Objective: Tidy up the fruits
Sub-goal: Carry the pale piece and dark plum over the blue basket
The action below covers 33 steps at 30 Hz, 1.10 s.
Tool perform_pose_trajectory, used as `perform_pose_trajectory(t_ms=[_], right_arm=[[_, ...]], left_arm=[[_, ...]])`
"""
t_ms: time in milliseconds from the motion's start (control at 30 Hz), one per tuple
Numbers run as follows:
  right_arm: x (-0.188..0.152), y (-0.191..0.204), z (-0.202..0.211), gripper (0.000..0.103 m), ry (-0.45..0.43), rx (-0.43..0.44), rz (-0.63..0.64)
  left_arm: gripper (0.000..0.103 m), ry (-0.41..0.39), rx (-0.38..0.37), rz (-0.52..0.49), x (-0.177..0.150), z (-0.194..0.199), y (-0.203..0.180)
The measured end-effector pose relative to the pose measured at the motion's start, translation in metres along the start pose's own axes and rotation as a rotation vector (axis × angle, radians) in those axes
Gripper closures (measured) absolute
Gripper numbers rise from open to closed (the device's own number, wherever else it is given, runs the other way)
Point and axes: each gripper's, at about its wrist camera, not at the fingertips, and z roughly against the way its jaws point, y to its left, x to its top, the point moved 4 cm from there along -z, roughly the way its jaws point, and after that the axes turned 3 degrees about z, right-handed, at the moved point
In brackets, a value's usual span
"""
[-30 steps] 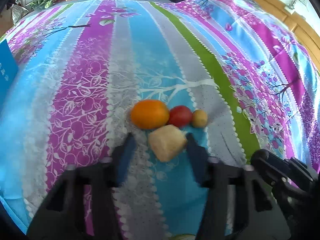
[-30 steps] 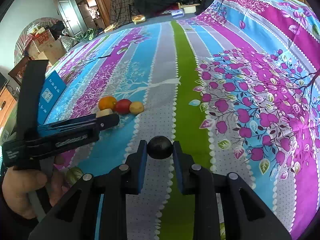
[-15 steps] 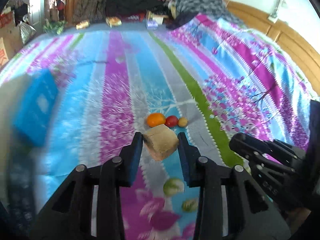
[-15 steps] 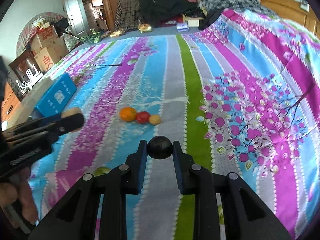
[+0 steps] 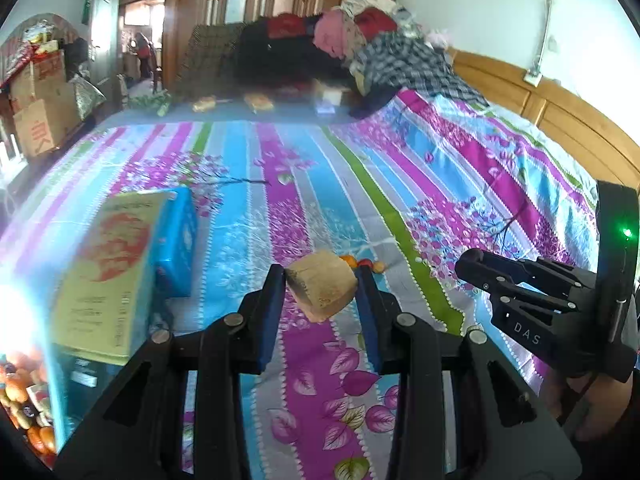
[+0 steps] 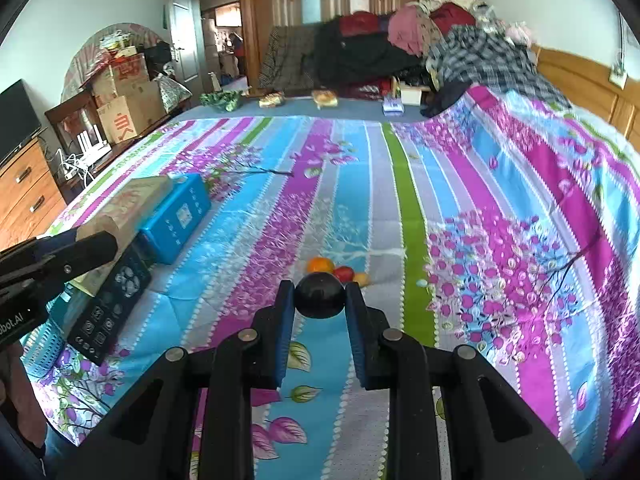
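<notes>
**Both grippers loaded above the striped bedspread**

Through my left wrist camera, the left gripper (image 5: 322,284) pinches a tan, blocky chunk (image 5: 322,290) with a rough, matte face and blunt corners; its blue pads press on both sides. Just past the chunk, down on the bedspread (image 5: 248,216), I see slivers of an orange fruit (image 5: 347,260), a red fruit (image 5: 363,263) and a small yellow fruit (image 5: 378,267) in a row. The cloth is smooth and printed with stripes and blossom trees. To the left of my fingers lie a yellow carton (image 5: 108,272) and a glossy blue box (image 5: 178,240) against it. At the far lower left edge I see a blurred heap of small fruits (image 5: 24,408). The right gripper (image 5: 470,264) enters from the right.

Through my right wrist camera, the right gripper (image 6: 320,296) is clamped on a smooth, round black fruit (image 6: 320,295). Beyond it the orange fruit (image 6: 320,265), red fruit (image 6: 344,273) and yellow fruit (image 6: 361,279) show whole, touching one another. This view alone shows a black panel with printed icons (image 6: 110,308) leaning by the carton, and a blue mesh basket (image 6: 42,346) beneath it. The left gripper's tip (image 6: 80,250) comes in from the left, the chunk barely visible behind it.
</notes>
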Motion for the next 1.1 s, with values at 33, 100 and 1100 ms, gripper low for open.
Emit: perform_pose_trajectory(t_ms=[33,100,1100], right_arm=[[0.002,0.005,0.004,0.074,-0.004,0.001,0.008],[0.006,0.015,0.012,0.074,-0.014,0.002,0.021],[0.062,0.222,0.048,0.074,-0.06,0.202,0.263]], left_arm=[[0.067,-0.006,0.001,0.005,0.0,0.005,0.003],[0.067,-0.022,0.008,0.013,0.001,0.015,0.01],[0.067,-0.17,0.228,0.236,-0.011,0.145,0.169]])
